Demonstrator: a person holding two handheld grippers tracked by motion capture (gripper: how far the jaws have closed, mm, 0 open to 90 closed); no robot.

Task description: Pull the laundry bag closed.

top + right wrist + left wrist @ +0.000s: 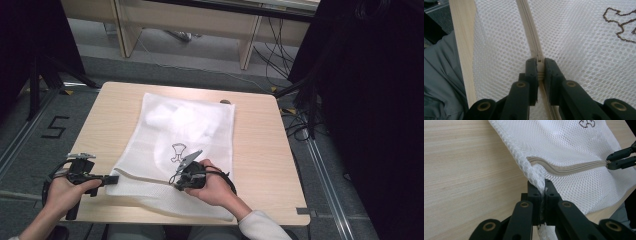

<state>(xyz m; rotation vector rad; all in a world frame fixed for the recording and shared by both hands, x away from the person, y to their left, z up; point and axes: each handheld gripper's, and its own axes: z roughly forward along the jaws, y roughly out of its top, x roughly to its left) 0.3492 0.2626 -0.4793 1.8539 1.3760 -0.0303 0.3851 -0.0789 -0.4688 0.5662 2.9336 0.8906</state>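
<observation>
White mesh zip bag (185, 135) flat on light wooden surface (260, 150).
My left gripper (543, 188) jaws pinch its corner; right gripper (540, 65) jaws clamp the beige zip pull (539, 59).

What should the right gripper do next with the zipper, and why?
Probably draw the pull along the zipper, away from the left gripper. The right gripper is shut on the pull, and the left pins the bag corner, bracing it.

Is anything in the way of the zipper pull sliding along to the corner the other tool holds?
Nothing visible. The right tool pinches the pull, the left tool clamps the bag corner, and the zipper between them lies bare.
</observation>
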